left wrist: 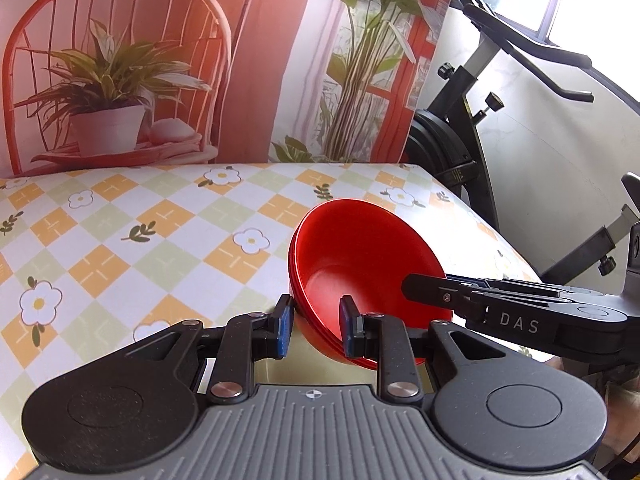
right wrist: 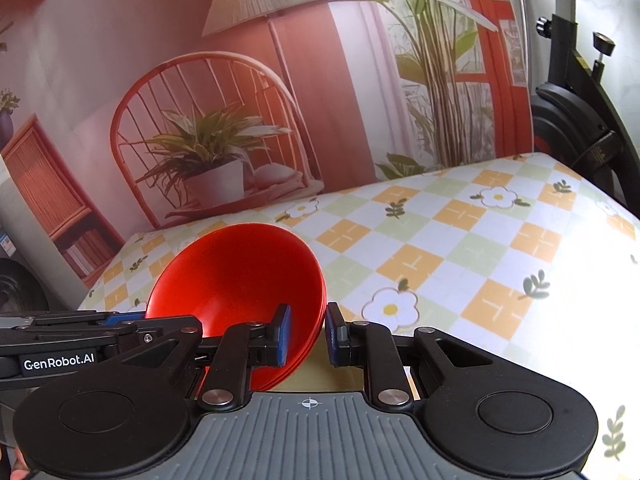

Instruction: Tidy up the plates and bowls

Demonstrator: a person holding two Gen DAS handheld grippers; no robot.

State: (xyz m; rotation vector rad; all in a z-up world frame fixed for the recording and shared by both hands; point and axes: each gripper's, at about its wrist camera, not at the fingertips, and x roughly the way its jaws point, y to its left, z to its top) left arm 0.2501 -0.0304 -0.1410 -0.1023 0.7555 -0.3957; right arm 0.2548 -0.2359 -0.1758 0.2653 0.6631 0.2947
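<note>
Left gripper (left wrist: 316,326) and right gripper (right wrist: 307,330) each clamp opposite rims of the stacked red bowls (left wrist: 360,268), tilted above the checked tablecloth (left wrist: 160,232), probably sharing the load.

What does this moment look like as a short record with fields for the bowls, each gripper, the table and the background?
bowls: nested red bowls, tilted, stack lifted at an angle over the table
left gripper: fingers straddle the stack's rim, one inside, one outside; a gap shows at the outer pad
right gripper: fingers straddle the opposite rim the same way
table: checked floral tablecloth, no other dishes in view
background: printed backdrop of a chair and plants; exercise bike to the right
</note>
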